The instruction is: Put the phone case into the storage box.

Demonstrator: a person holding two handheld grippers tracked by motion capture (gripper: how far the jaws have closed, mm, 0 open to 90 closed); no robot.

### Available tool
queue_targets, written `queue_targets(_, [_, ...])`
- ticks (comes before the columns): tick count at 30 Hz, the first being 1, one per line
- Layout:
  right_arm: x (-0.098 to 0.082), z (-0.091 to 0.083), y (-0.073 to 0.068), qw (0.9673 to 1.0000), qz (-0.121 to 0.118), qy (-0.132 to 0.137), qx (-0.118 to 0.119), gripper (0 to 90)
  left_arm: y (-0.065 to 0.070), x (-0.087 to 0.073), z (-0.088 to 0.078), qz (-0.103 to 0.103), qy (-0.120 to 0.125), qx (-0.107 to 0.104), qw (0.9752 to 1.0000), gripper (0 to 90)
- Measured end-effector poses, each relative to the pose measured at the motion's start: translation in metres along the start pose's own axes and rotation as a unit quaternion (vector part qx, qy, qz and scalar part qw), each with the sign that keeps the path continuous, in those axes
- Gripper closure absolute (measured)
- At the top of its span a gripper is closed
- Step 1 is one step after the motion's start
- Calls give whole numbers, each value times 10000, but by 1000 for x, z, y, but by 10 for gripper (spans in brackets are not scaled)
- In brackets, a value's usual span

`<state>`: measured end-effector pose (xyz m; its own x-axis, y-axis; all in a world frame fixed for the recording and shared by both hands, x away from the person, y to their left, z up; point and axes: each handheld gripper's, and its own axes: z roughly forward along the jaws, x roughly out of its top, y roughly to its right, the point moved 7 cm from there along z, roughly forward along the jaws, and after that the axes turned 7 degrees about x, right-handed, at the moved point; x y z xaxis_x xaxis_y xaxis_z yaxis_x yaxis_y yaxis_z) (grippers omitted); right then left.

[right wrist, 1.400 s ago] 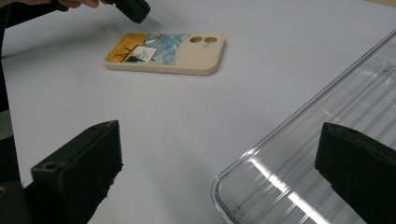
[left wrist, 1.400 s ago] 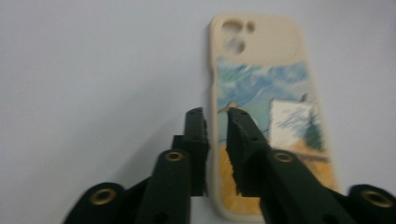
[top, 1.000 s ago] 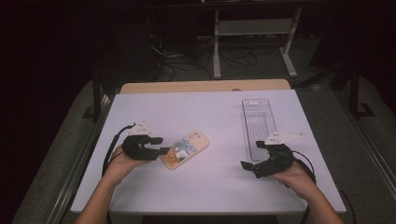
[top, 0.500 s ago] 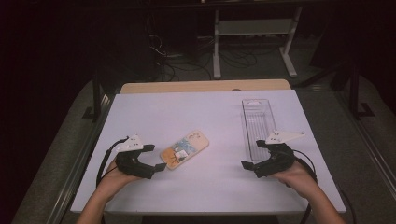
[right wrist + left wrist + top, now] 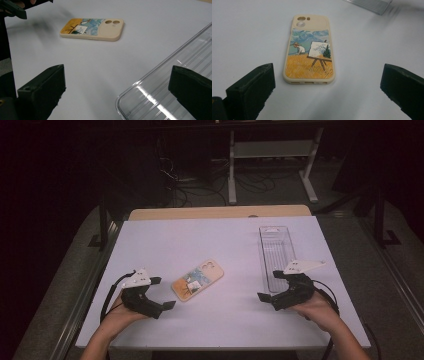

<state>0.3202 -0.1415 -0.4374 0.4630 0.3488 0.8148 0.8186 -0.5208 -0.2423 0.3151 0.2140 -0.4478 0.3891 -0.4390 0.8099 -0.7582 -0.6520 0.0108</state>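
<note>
Holding my left gripper [image 5: 164,292] with its 2 jaws just spread wide, nothing between, I judge the phone case [image 5: 309,50] light, flexible, best pinched across its long edges.

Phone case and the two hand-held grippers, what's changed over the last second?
The left hand-held gripper backed off the phone case toward the table's near edge; its jaws have just been opening and now stand wide, nothing between them. The phone case stayed flat on the table. The right hand-held gripper stayed by the clear tray, open.

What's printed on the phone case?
A painter at an easel in a yellow field, on a cream phone case; clearest in the left gripper view.
</note>
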Motion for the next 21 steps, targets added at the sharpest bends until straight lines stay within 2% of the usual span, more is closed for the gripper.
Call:
queue_targets(4, [-1, 0, 0, 10000, 3, -15, 3, 5, -1, -1, 0, 45, -61, 15, 10000, 0])
queue_targets(8, [-1, 0, -1, 10000, 22, -11, 8, 5, -3, 0, 0, -30, -75, 35, 10000, 0])
queue_targets(21, [0, 0, -1, 10000, 10, 6, 24, 5, -3, 13, 4, 117, -58, 51, 9999, 0])
